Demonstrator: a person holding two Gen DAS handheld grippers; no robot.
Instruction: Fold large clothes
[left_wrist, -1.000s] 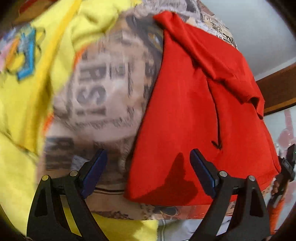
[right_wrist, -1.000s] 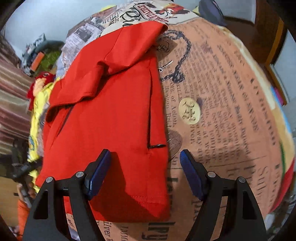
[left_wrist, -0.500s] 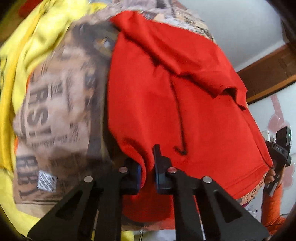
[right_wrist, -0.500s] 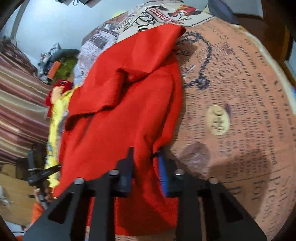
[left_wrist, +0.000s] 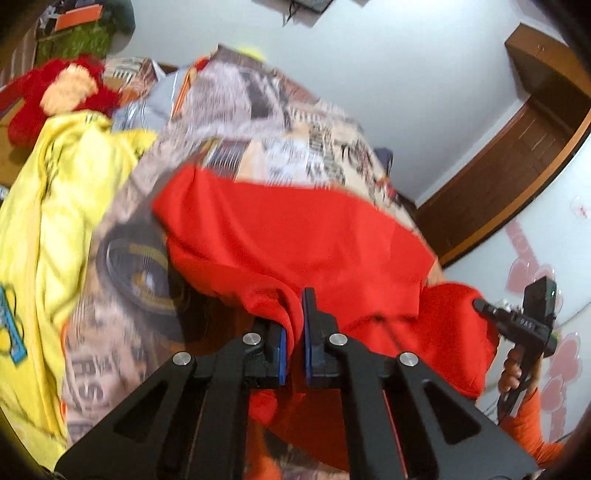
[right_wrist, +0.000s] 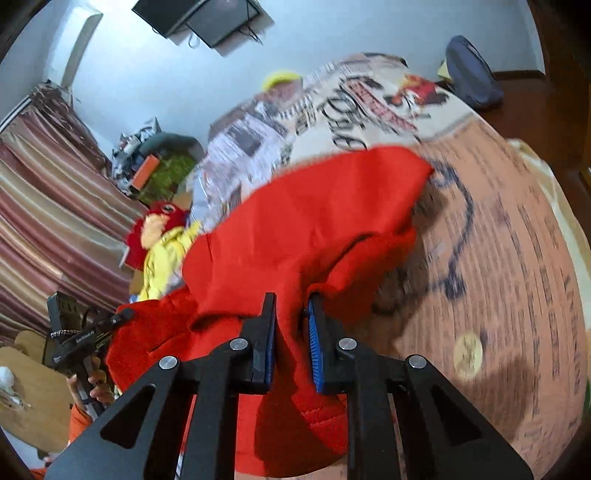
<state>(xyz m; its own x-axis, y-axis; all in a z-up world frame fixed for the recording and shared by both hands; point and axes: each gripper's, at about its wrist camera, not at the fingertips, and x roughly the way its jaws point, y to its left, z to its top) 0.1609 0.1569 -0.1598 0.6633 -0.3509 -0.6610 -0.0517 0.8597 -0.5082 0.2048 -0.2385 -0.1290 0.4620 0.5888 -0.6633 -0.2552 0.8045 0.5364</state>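
A large red garment (left_wrist: 295, 236) lies on a bed with a newspaper-print cover (left_wrist: 280, 122). My left gripper (left_wrist: 294, 332) is shut on the garment's near hem and holds it lifted off the bed. My right gripper (right_wrist: 291, 332) is shut on the hem at the other corner of the same red garment (right_wrist: 314, 214), also lifted. The near part hangs bunched between the two grippers; the far part still rests on the cover (right_wrist: 517, 258). Each gripper shows at the edge of the other's view.
A yellow garment (left_wrist: 55, 206) lies on the bed to the left of the red one. A red plush toy (left_wrist: 62, 88) sits beyond it. A dark bag (right_wrist: 469, 74) lies at the far end. Striped curtains (right_wrist: 44, 206) hang at the left; a wooden door frame (left_wrist: 517, 155) stands at the right.
Both grippers went from open over the flat hem to shut on it, then lifted it up and forward, so the near half now bunches above the bed.
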